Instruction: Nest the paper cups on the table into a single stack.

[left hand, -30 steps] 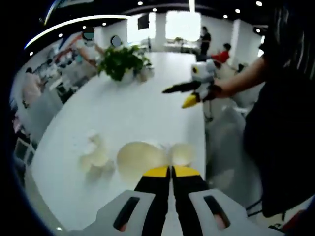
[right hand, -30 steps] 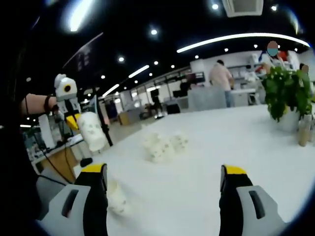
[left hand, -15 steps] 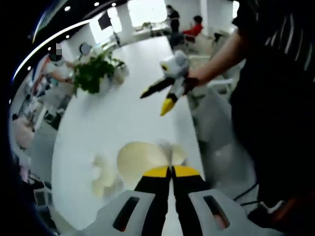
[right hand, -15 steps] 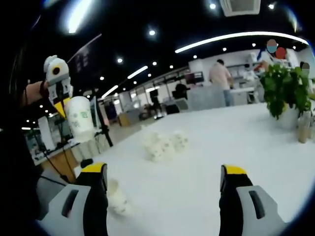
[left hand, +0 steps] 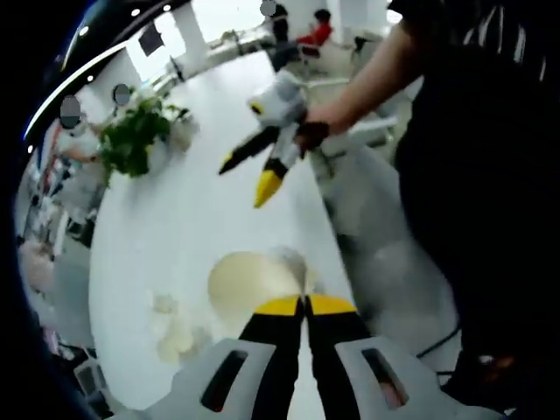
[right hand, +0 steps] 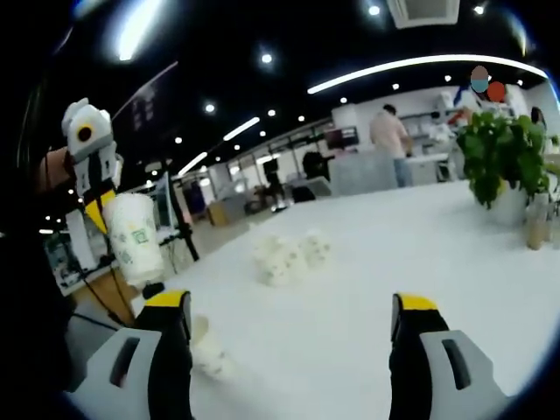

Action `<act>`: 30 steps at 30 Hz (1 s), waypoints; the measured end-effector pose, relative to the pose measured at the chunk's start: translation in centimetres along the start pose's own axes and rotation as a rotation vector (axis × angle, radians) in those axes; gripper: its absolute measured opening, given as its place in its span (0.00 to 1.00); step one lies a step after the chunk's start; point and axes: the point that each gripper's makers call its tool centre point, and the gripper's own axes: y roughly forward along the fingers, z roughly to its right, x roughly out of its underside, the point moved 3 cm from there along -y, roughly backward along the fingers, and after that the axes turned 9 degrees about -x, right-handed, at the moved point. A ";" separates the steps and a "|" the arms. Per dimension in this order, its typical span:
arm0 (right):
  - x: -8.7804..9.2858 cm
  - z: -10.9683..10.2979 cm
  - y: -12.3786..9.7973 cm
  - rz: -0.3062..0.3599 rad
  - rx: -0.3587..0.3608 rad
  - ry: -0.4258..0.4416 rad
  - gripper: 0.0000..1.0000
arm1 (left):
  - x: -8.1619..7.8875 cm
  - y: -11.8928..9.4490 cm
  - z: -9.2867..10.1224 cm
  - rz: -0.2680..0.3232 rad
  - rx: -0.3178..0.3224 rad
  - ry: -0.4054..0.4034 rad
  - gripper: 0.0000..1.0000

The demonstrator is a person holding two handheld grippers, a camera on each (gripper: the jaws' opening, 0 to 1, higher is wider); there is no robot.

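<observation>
A long white table is stretching through a bright office, a potted plant standing toward its far end. The left gripper is pinching the rim of a paper cup with its jaws closed, holding it above the table edge. The right gripper is hovering with jaws wide apart. Loose cups are lying clustered mid-table, another near the edge.

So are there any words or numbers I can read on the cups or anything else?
None can be read.
Paper cup held in the left gripper: green print, too blurred to read.
Cups lying on the table, the cluster and the near one: faint marks, too blurred to read.
</observation>
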 end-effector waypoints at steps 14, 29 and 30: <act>0.6 1.1 -2.0 0.000 0.030 0.019 0.92 | 1.8 3.3 0.5 -0.115 0.006 0.134 0.00; 0.7 1.5 -2.9 0.008 0.059 0.037 0.92 | 3.1 5.7 0.5 -0.143 0.031 0.214 0.00; 0.7 1.6 -2.9 0.009 0.060 0.039 0.92 | 3.3 5.8 0.6 -0.150 0.033 0.224 0.00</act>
